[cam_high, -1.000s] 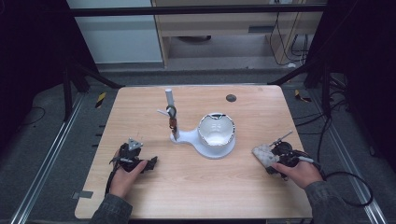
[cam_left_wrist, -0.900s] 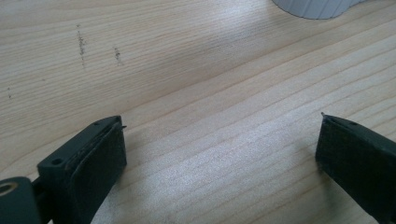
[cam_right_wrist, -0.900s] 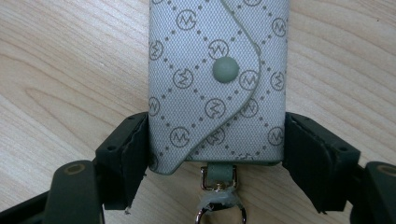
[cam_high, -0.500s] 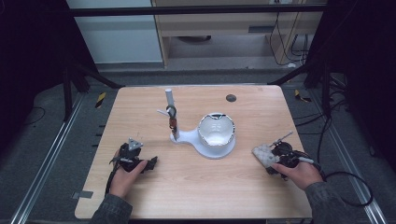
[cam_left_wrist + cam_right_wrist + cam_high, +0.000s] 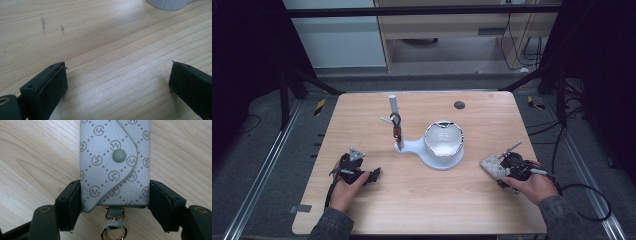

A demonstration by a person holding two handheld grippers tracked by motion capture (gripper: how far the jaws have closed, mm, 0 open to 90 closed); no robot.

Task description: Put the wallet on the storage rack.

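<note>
Little has moved across the tabletop [image 5: 422,200] since a second ago: both hands sit where they were, and the one change is at the right gripper [image 5: 115,202], whose jaws have just been closing in on the key pouch [image 5: 115,162]. They now press its two long edges, pinching the pale grey, monogram-printed pouch near the end that carries the strap and metal ring [image 5: 113,233]. Holding it by that end keeps the snap button [image 5: 119,155] and the flap facing up and clear of the pads, and leaves the ring free, which seems the point if the ring is meant for a hook.

In the high view the pouch lies flat at the right of the tabletop, well apart from the white stand [image 5: 404,145], whose upright post [image 5: 394,112] rises at one end and whose bowl [image 5: 443,140] sits at the other. The stand is placed centrally, within reach of either hand.

At the left, the left gripper [image 5: 117,82] rests low on bare wood with its jaws spread wide and nothing between them; it looks parked, ready to steady the stand's base [image 5: 170,3], whose edge shows ahead of it.
</note>
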